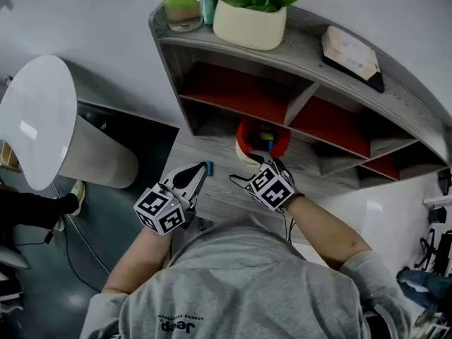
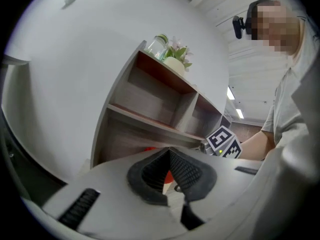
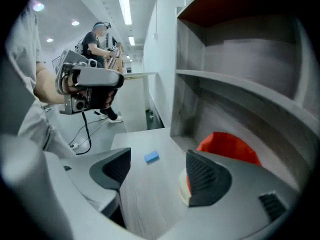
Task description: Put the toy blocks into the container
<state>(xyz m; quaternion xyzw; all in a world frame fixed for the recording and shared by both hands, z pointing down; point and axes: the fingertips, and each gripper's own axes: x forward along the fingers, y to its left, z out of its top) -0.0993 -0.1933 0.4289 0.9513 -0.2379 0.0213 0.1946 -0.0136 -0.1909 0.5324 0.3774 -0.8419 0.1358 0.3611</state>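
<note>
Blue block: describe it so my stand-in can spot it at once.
Start at the grey desk under the shelves. The red container stands at its back, and the blue block lies on bare wood to its left, apart from it. It is the only block seen outside the container.

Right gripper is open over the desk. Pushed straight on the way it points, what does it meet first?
Most likely the small blue block lying on the grey wooden desk, almost centred ahead of the right gripper. The red container sits off to its right. Depth is unclear.
</note>
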